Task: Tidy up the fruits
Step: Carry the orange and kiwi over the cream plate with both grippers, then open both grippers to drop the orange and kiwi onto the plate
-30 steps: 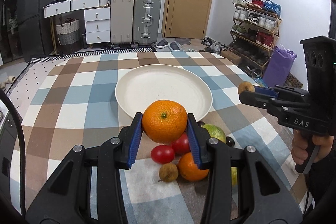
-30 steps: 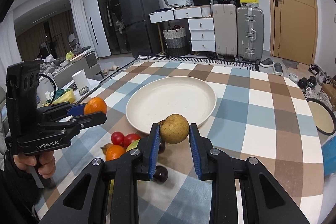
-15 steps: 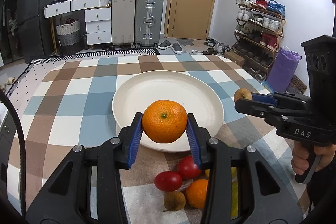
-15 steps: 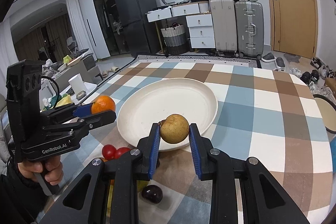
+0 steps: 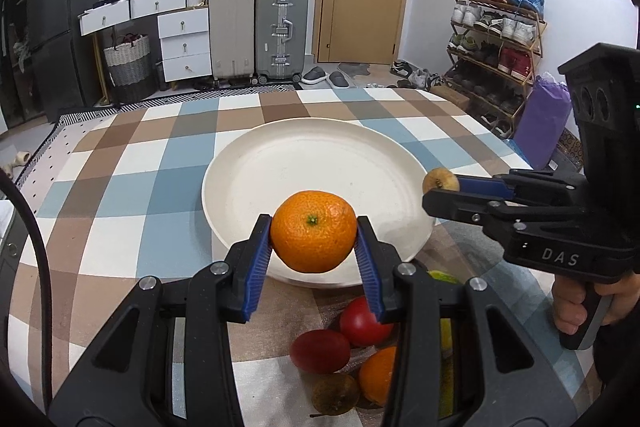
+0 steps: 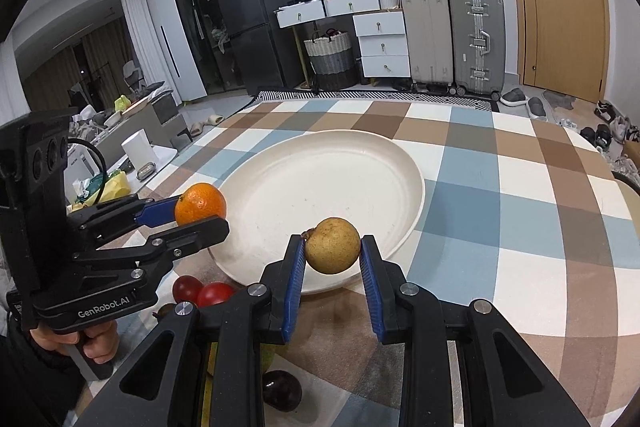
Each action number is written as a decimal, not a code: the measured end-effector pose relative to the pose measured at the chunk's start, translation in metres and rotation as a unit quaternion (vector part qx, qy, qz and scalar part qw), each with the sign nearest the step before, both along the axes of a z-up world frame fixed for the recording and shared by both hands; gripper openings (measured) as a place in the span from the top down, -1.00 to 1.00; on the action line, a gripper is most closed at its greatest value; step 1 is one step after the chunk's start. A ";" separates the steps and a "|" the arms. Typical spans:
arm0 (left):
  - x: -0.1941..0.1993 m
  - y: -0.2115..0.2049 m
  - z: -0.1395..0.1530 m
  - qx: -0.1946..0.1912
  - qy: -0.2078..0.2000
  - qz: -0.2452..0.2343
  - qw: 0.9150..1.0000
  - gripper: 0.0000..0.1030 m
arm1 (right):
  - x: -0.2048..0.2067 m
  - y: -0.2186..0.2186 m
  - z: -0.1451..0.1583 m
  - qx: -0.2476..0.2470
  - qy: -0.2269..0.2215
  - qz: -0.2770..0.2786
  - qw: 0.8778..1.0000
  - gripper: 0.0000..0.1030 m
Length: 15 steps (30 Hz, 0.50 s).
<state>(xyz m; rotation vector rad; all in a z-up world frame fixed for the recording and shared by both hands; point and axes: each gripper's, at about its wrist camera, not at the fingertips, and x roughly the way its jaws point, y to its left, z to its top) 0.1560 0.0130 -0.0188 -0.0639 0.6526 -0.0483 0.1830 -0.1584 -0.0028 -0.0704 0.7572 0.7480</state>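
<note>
My left gripper [image 5: 314,251] is shut on an orange [image 5: 313,231] and holds it over the near rim of a large cream plate [image 5: 320,163]. My right gripper [image 6: 332,259] is shut on a small brown pear [image 6: 333,245] and holds it over the plate's [image 6: 320,179] near right rim. The plate holds nothing. Below the grippers, on the checked cloth, lie two red tomatoes [image 5: 362,323], a second orange [image 5: 378,373], a small brown fruit [image 5: 334,393] and a dark plum [image 6: 282,389]. In the right wrist view the left gripper's orange [image 6: 200,203] shows at the plate's left edge.
The checked tablecloth [image 5: 120,187] covers the table, whose far edge lies beyond the plate. Suitcases [image 5: 280,27], white drawers [image 5: 184,39] and a shoe rack [image 5: 496,39] stand behind the table. A green fruit [image 5: 442,277] lies partly hidden under the left gripper.
Both grippers have moved forward with their fruit, from above the fruit pile to over the near rim of the plate. The loose fruit has not moved.
</note>
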 end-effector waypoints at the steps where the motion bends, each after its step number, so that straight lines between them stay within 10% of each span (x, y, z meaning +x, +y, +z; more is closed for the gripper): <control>1: 0.001 -0.001 -0.001 0.002 0.001 -0.001 1.000 0.26 | 0.001 0.001 -0.001 -0.003 0.003 0.001 1.000 0.44; 15: -0.002 0.000 -0.002 0.007 0.005 0.004 1.000 0.22 | -0.004 0.008 -0.006 -0.025 0.000 0.001 1.000 0.44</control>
